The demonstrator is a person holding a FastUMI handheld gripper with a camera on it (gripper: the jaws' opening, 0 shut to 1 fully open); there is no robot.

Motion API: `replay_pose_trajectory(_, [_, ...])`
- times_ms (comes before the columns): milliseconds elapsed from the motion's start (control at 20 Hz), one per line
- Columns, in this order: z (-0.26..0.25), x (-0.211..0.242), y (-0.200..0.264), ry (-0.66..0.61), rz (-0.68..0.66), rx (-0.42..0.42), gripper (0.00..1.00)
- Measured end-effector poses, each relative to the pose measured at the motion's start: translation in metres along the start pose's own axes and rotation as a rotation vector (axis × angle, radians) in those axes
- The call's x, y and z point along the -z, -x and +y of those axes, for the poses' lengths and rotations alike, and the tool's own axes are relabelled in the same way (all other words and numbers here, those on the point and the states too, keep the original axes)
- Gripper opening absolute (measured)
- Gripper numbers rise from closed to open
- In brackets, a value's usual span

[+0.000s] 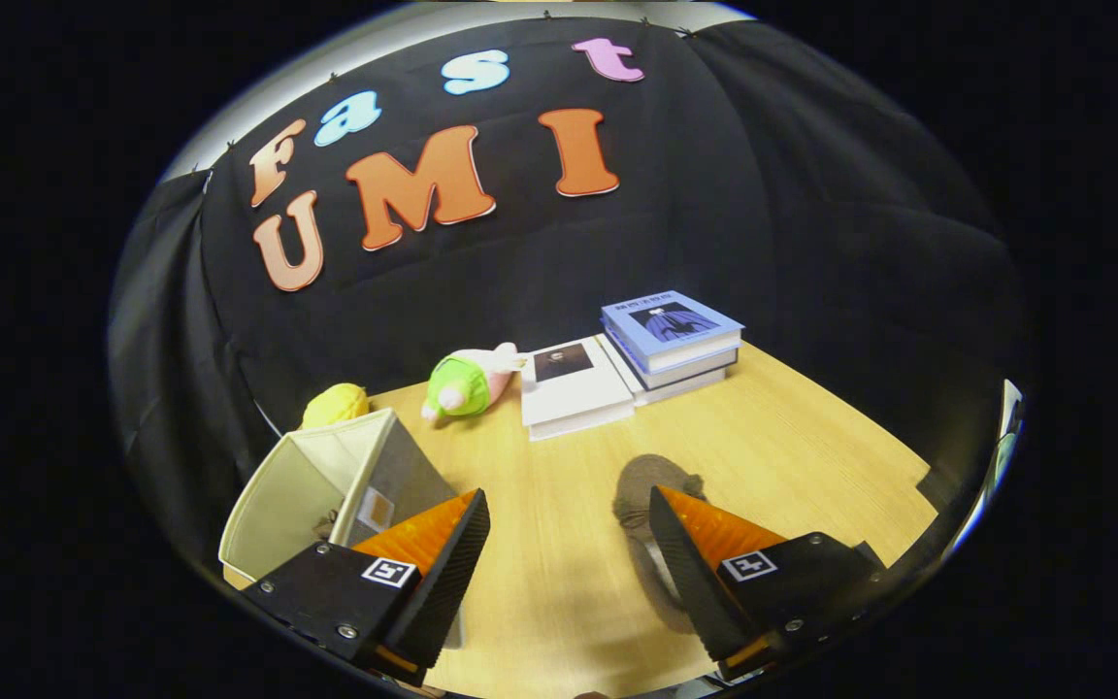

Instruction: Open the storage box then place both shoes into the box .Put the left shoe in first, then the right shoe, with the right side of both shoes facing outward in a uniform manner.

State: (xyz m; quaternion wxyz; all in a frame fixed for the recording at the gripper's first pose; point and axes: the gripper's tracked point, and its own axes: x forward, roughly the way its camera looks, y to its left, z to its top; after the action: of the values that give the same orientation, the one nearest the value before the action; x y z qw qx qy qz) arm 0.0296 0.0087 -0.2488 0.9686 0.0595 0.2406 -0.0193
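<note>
While gripper (569,544) agape, shoe (651,505) lengthwise.

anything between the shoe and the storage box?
Nothing visible. The hand-held gripper is open, with the brown shoe beside its right finger. The open storage box sits behind its left finger, and only bare table lies between them. Books and toys sit farther back.

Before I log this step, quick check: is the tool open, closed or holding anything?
Tool: open, fingers wide apart, holding nothing; bare table shows between them, the storage box sits by one finger, a shoe by the other.
</note>
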Motion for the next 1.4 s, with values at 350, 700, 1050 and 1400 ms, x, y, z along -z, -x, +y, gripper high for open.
replay_pose_trajectory(350, [-0.075,0.035,-0.013,-0.066,0.062,0.103,0.99])
replay_pose_trajectory(700, [-0.099,0.061,-0.028,-0.080,0.129,0.127,0.95])
replay_pose_trajectory(1050, [-0.092,0.083,-0.056,-0.118,0.211,0.084,0.65])
replay_pose_trajectory(1400, [-0.100,0.080,-0.062,-0.119,0.181,0.170,0.09])
